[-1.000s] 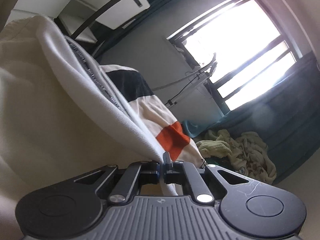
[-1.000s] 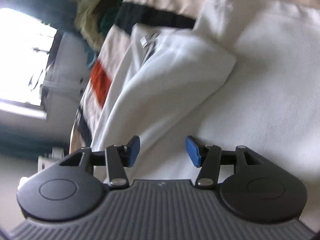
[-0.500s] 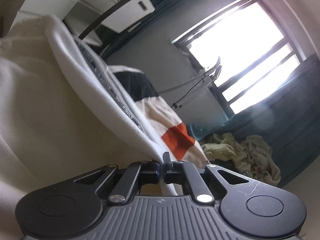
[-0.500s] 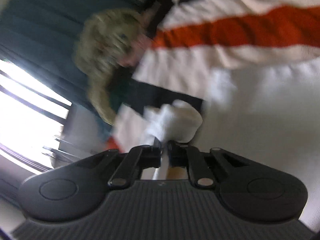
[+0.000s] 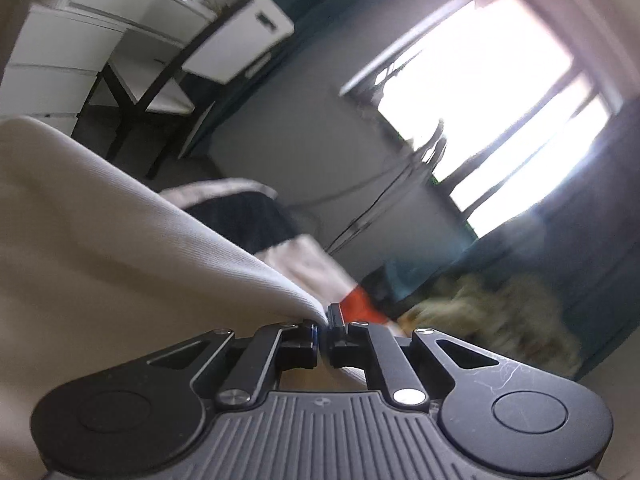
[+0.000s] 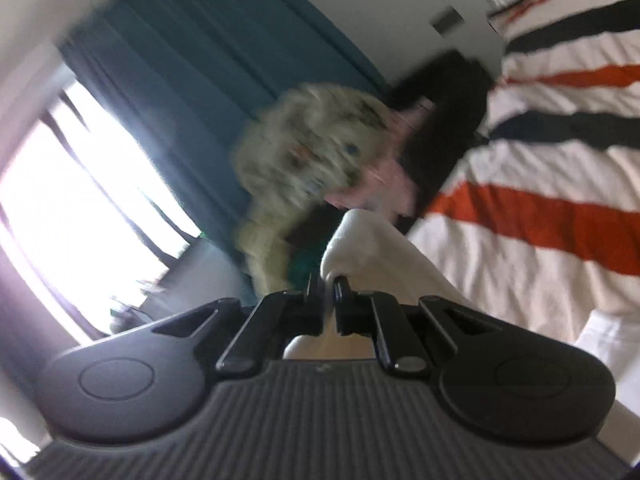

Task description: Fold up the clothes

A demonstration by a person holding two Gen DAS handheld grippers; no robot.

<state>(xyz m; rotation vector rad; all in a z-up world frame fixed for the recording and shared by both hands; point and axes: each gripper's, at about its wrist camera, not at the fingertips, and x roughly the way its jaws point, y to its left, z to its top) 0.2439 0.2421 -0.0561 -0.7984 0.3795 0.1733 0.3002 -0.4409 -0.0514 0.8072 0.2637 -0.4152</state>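
In the left wrist view, the left gripper has its fingers clenched tight on a pinched corner of the cream-white ribbed knit garment. That fabric fans out from the pinch and fills pretty much the whole left side of the shot, rising up and away to the upper left. Just past the fingertips there's the striped bedspread with cream, black and orange-red bands, showing a black patch and a bit of orange right next to the grip. Further right sits a blurry pile of pale yellow-green clothes against the dark teal curtain. Behind all that there's a bright window, a grey wall, and white drawers with a dark-framed stand up top left.

Over in the right wrist view, the right gripper is also squeezed shut on the same cream-white garment; a rounded bunch of cloth sticks up above the fingers and more of it trails down to the right, lying on the bed. The striped bedspread covers the right side, orange and black bands clearly visible. The yellow-green pile is straight ahead, motion-blurred, with something pink and something black beside it. Teal curtain and window are off to the left.
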